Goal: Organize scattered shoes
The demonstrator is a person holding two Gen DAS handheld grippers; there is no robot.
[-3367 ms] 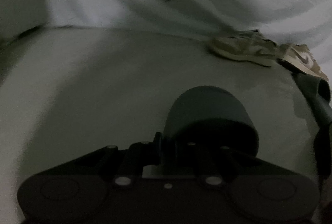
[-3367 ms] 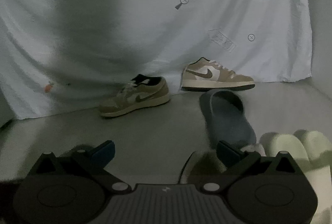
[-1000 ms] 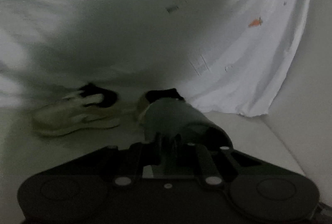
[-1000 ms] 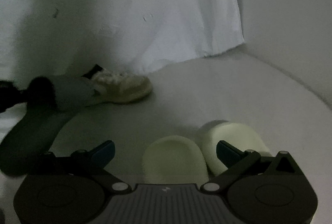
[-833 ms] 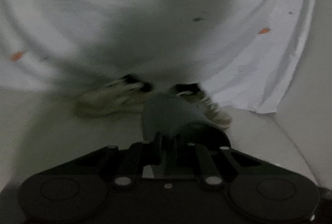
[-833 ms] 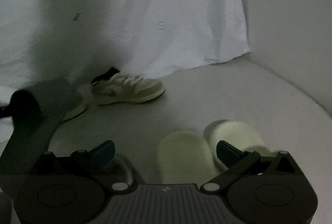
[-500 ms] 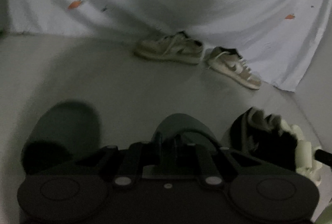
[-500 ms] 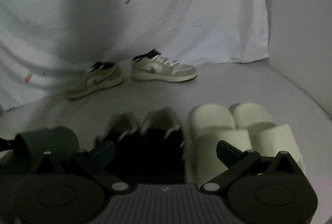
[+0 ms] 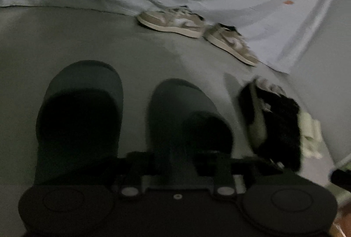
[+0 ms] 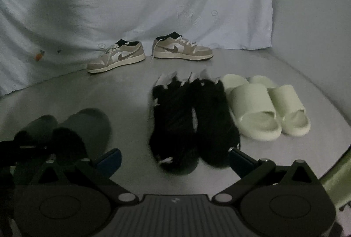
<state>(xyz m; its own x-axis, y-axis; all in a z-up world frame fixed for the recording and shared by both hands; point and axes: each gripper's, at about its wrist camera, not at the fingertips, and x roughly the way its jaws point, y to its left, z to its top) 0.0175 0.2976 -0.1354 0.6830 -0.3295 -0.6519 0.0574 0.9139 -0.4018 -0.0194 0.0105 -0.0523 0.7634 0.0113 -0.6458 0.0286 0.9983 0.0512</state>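
Observation:
Two dark grey slides lie side by side on the grey floor. My left gripper point(image 9: 176, 162) is shut on the heel of the right slide point(image 9: 182, 105), which sits next to the left slide point(image 9: 81, 101). In the right wrist view this pair point(image 10: 87, 125) is at the lower left. My right gripper point(image 10: 174, 158) hangs open over the floor with nothing between its fingers, just behind the heels of a pair of black sneakers point(image 10: 190, 123). A pair of pale green slides point(image 10: 263, 109) stands to their right. Two tan sneakers point(image 10: 116, 57) point(image 10: 182, 48) rest by the sheet.
A white sheet point(image 10: 131, 6) printed with carrots hangs behind the shoes, and a plain wall point(image 10: 307, 17) rises on the right. The grey floor point(image 10: 131, 88) lies between the tan sneakers and the front row. A yellow-green edge point(image 10: 335, 175) shows at lower right.
My left gripper has carried the dark slide across and lowered it beside its mate. The right gripper has pulled back and stayed open; the black sneakers and pale slides now sit farther ahead.

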